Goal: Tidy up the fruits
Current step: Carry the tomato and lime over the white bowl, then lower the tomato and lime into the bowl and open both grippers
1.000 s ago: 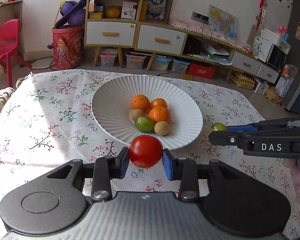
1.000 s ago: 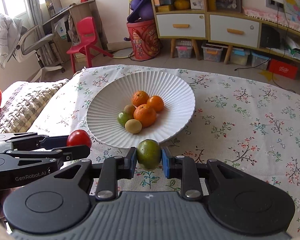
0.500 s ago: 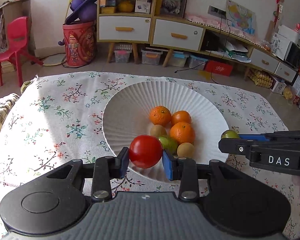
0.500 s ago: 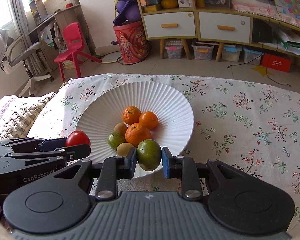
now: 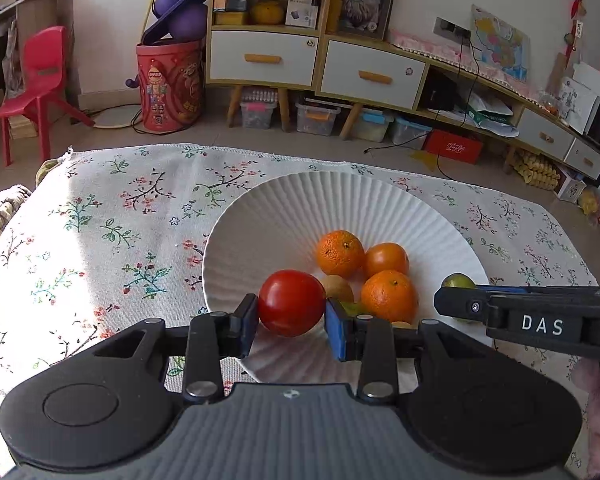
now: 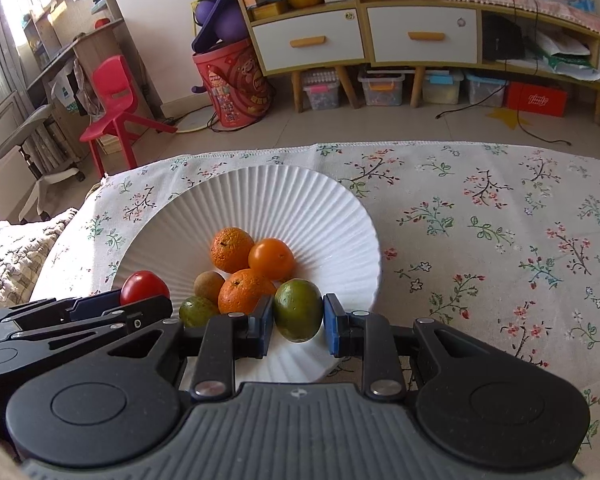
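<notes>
My left gripper (image 5: 291, 322) is shut on a red tomato (image 5: 291, 302) and holds it over the near left part of the white ribbed plate (image 5: 340, 196). My right gripper (image 6: 297, 325) is shut on a green citrus fruit (image 6: 298, 309) over the plate's near right part (image 6: 260, 196). In the plate lie three oranges (image 5: 339, 253), a brown kiwi (image 6: 208, 285) and a small green fruit (image 6: 198, 311). The tomato also shows in the right wrist view (image 6: 144, 287), and the green citrus in the left wrist view (image 5: 457, 281).
The plate stands on a floral tablecloth (image 5: 112, 224) with bare cloth to its left and right (image 6: 500, 240). A cushion (image 6: 8, 252) lies off the table's left edge. Beyond the far edge are a red chair (image 5: 40, 88), a red bin (image 5: 168, 80) and cabinets.
Both grippers have moved forward with their fruits, from the table's near edge to over the near part of the plate. Both stay shut.
</notes>
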`<state>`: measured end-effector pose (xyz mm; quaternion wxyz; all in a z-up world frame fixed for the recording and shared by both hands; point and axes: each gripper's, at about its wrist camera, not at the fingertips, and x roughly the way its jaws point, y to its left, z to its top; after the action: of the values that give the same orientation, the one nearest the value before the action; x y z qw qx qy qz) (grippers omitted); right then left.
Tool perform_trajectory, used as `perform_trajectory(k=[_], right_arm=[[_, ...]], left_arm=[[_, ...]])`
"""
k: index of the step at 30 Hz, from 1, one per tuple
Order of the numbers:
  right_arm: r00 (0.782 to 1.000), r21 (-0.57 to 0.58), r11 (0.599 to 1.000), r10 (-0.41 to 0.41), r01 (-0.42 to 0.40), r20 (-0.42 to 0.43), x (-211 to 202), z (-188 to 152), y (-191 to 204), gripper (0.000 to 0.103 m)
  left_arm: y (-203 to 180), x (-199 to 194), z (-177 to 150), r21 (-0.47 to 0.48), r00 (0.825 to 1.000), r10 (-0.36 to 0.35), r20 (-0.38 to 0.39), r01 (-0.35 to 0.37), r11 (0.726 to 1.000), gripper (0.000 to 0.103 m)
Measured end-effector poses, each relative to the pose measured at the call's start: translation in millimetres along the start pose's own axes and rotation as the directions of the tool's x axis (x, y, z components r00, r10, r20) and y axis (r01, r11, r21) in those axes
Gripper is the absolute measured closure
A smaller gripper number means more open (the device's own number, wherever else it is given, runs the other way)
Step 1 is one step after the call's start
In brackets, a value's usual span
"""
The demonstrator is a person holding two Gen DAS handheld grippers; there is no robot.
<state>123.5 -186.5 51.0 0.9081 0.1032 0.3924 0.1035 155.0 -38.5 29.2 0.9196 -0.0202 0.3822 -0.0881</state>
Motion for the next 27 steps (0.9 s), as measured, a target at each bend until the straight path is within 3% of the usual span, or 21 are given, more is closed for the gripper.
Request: perform_trajectory(k=[8,13,18,27], right_arm=[[1.0,-0.002,1.0,0.004,-0.004,0.006,0.4,0.6,1.9,0.079],[1.0,0.026,1.0,0.014,-0.015,0.01,-6.5,1.6,-0.5,0.074],[1.0,0.02,1.0,0.017,-0.017,0.025,-18.2,-0.5,-0.9,0.054],[0.998,0.053,0.999,0.0,-0.003,0.058,-46.0,-11.6,1.7,0.036]], left_arm=[[-1.3,2.0,2.1,-0.004,1.0,0.002,0.001,-0.002,1.0,0.083],[-0.5,-9.3,0.6,-0.022,1.0,-0.001,0.02,0.002,1.0,0.076],[1.2,-28.6,-2.2,-0.014,0.999,-0.001,0.042,0.001,1.0,0.059],[5.9,-64.2,-18.7,-0.03,0.998,0.0,0.055,0.002,1.0,0.04]])
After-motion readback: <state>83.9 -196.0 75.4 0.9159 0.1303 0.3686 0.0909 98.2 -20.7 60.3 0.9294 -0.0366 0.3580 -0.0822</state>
